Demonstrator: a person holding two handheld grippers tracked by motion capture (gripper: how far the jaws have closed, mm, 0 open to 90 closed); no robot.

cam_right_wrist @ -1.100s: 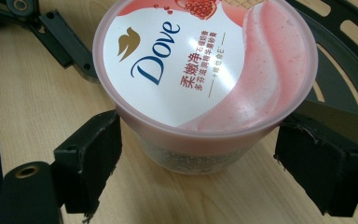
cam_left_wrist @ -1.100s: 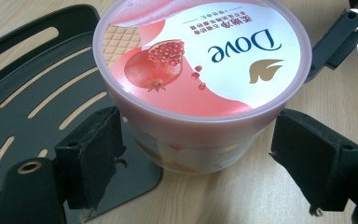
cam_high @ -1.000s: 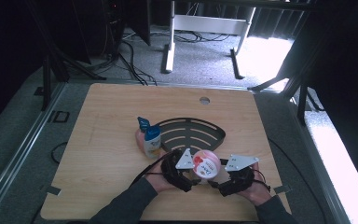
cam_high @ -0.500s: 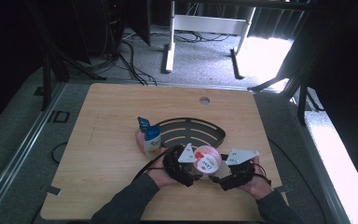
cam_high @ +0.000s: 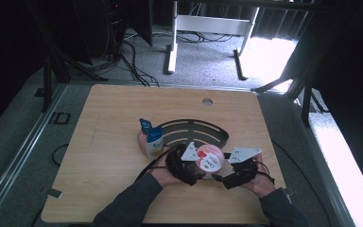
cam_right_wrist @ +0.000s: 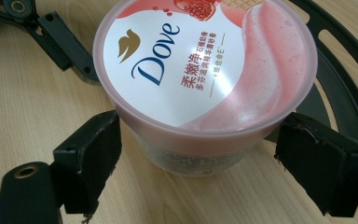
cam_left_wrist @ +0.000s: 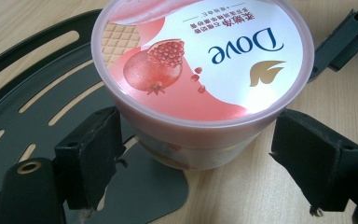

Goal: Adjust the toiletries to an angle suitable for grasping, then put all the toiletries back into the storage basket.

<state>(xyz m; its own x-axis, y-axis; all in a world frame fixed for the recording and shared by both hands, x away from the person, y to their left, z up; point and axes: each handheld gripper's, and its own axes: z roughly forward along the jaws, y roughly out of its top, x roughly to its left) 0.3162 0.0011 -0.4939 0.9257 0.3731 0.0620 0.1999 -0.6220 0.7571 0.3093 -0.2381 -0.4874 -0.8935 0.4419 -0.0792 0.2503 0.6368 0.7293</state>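
Near the tabletop's point(cam_high: 99, 142) front edge, half on the black slotted tray point(cam_high: 194, 130), stands the Dove tub point(cam_high: 210, 158), flanked by left tongs point(cam_high: 194, 166) and right tongs point(cam_high: 220, 172), both wide, seemingly for a shared two-sided grip.

There is one desk point(cam_high: 104, 142), made of light wood. On the desk there is one black rack point(cam_high: 194, 130) with slots, lying flat. There is one tub point(cam_high: 210, 158) with a pink and white lid. There is one small bottle point(cam_high: 154, 141) with a blue cap, and behind it one pink thing point(cam_high: 142, 138) that I cannot identify. There are two hand-held grippers: one left hand-held gripper point(cam_high: 196, 171) and one right hand-held gripper point(cam_high: 219, 177). Each has two black jaws, so there are four jaws. Two hands hold them, one left hand point(cam_high: 163, 172) and one right hand point(cam_high: 260, 182).
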